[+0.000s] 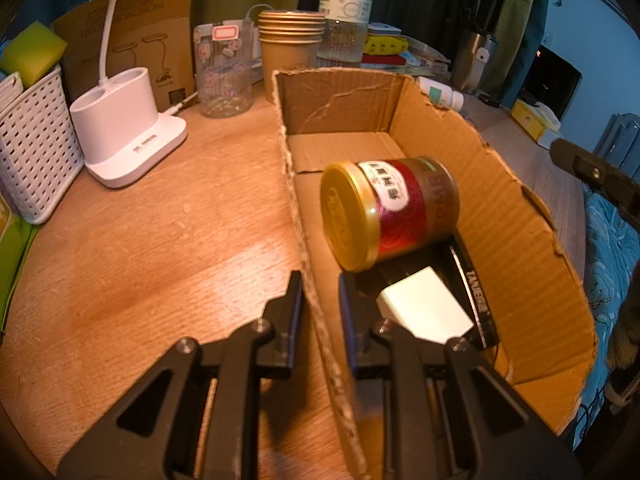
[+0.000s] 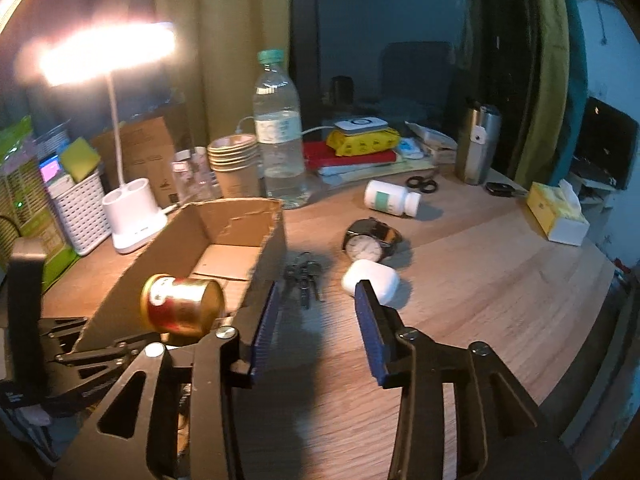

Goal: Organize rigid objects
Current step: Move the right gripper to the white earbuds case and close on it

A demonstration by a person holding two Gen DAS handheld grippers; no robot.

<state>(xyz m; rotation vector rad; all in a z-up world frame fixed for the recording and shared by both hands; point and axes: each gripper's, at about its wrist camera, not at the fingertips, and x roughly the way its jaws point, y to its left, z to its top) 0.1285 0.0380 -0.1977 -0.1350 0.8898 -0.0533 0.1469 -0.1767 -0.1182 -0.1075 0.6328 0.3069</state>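
A cardboard box [image 1: 472, 168] lies open on the wooden desk. Inside it a gold-lidded red can [image 1: 388, 212] lies on its side, blurred, above a black box [image 1: 476, 292] and a white block [image 1: 428, 306]. My left gripper [image 1: 320, 304] straddles the box's left wall, jaws close together with the wall between them. My right gripper [image 2: 316, 308] is open and empty over the desk, right of the box [image 2: 224, 232]. Ahead of it lie keys [image 2: 304, 276], a white earbud case [image 2: 372, 280], a watch [image 2: 370, 240] and a white pill bottle [image 2: 390, 198]. The can [image 2: 182, 306] also shows there.
A white lamp base [image 1: 128, 132], white basket [image 1: 32, 136], clear jar [image 1: 224, 68], paper cups [image 1: 290, 44] and water bottle [image 2: 278, 136] stand behind the box. A steel tumbler [image 2: 478, 144], tissue box [image 2: 558, 216], books [image 2: 352, 156] and black rings [image 2: 422, 184] sit at the right.
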